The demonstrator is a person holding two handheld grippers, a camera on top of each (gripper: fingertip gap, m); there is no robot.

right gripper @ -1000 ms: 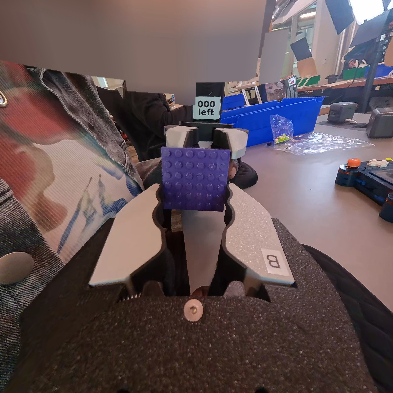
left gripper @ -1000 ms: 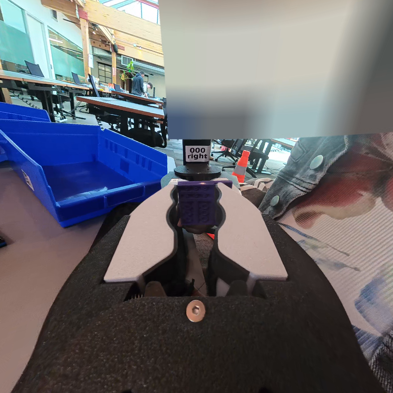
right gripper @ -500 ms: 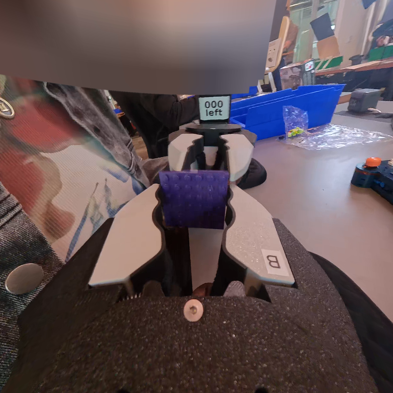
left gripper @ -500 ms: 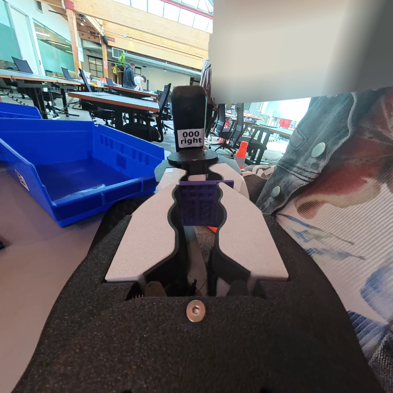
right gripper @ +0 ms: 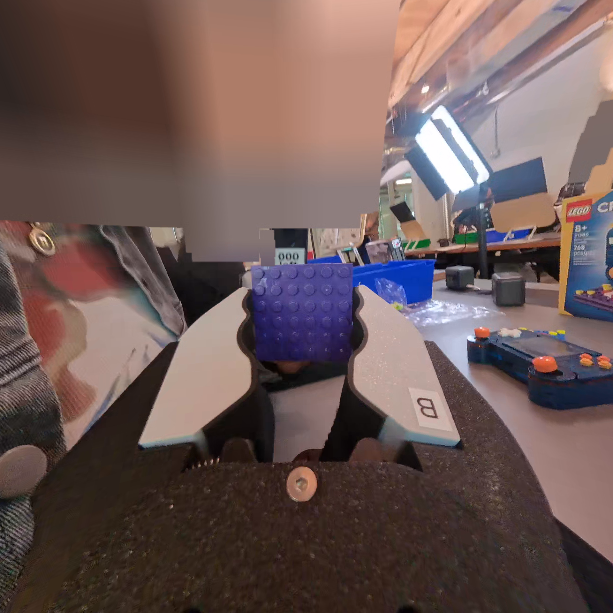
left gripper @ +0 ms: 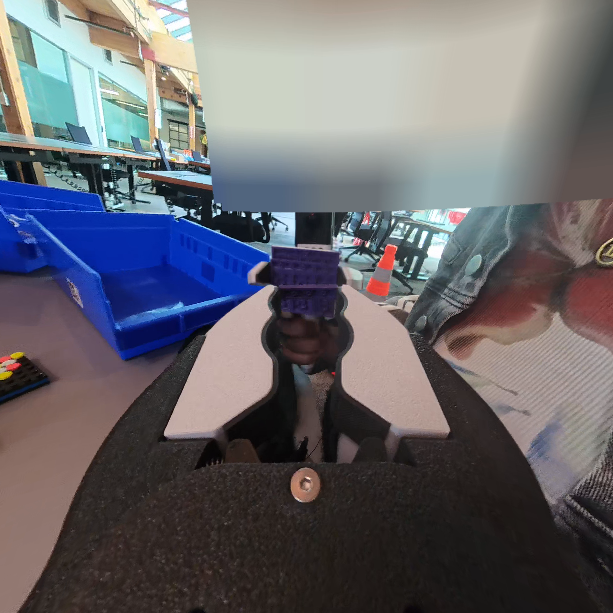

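The left gripper [left gripper: 306, 298] pinches a small purple piece [left gripper: 306, 303]; the right gripper [right gripper: 302, 298] pinches a bumpy purple plate [right gripper: 302, 311]; the two seem to touch; a blue bin [left gripper: 149, 318] sits near.

A plate [right gripper: 302, 311] sat between the right gripper's [right gripper: 302, 298] fingers, with the left gripper [left gripper: 306, 298] clamped on its far edge. Left of the left gripper a bin [left gripper: 142, 282] stood on the table [left gripper: 49, 431], a studded board [left gripper: 20, 371] nearer. Right of the right gripper lay a brick console [right gripper: 544, 361]; behind it stood a box [right gripper: 587, 258]. A person's jacket [left gripper: 497, 265] was beside both.
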